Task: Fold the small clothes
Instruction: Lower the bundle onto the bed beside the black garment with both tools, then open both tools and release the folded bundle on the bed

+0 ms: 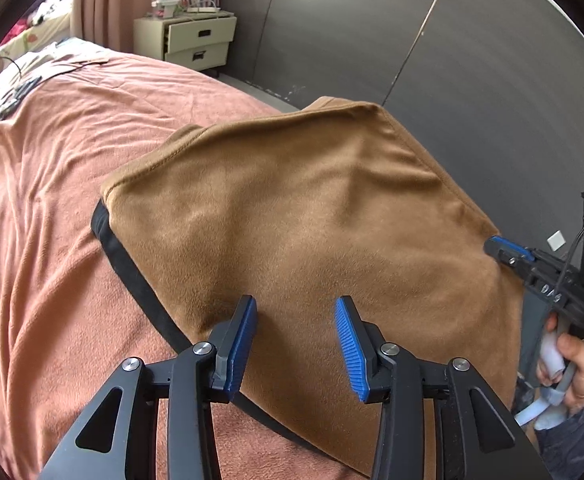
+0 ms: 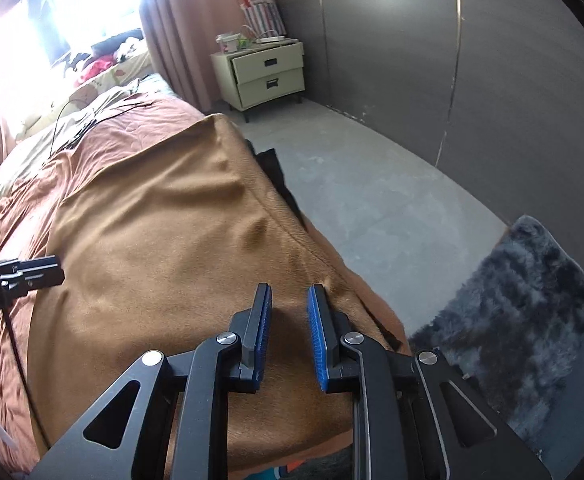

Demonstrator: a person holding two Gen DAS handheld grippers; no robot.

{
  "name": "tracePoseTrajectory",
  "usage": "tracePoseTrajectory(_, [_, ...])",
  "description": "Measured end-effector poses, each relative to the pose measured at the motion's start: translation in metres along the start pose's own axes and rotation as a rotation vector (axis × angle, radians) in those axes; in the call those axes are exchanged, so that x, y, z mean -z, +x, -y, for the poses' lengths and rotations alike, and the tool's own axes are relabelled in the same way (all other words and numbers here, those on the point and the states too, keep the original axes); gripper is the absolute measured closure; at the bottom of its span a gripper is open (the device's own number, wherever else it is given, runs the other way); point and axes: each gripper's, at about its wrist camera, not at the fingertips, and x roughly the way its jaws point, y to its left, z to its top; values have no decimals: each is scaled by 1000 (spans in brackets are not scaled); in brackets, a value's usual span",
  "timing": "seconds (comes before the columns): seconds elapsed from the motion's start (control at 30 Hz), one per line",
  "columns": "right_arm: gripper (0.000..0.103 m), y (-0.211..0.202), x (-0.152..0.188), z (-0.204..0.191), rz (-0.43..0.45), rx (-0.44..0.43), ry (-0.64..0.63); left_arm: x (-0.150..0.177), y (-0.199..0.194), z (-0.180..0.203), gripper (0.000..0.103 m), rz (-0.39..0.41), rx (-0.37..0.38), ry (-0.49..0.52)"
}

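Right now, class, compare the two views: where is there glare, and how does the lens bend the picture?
Right wrist view: the window at upper left is blown out to white. Left wrist view: evenly lit, no glare; the brown garment shows soft shading only. Both views: fisheye curving, with dark corners and the wall panel seams bowed.

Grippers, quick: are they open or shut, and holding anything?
Left gripper: open, holding nothing, over the brown cloth.
Right gripper: open, holding nothing.

Only a cut-off white print, perhaps "Robot.AI", shows on the left gripper (image 2: 54, 273) body.
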Motion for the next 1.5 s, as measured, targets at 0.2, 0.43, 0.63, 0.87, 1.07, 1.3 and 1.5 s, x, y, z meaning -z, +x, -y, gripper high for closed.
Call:
tracePoseTrajectory(0.2, [87,-8,12,0,-33,32,4,9,-8,7,59,-3,-17,5])
tracePoseTrajectory(0.43, [78,-58,35,-5,-28,34,14,27,-32,14,57,0,-13,-3])
tracePoseTrajectory(0.63, [46,-99,57,-11,15,28,2,41,-66,27,24,59,-39,-11])
tracePoseTrajectory(0.87, [0,-142,87,-23,65,59,16,60,-109,45,1,114,-69,8])
tracePoseTrajectory(1.07, [0,-165,116,-29,83,42,34,76,-144,52,1,136,-97,23])
tracePoseTrajectory(1.3, [0,-200,144,-33,94,12,51,101,-202,51,1,211,-99,-20])
tracePoseTrajectory(1.5, [0,-248,159,-43,146,12,60,128,-248,40,1,264,-77,-70])
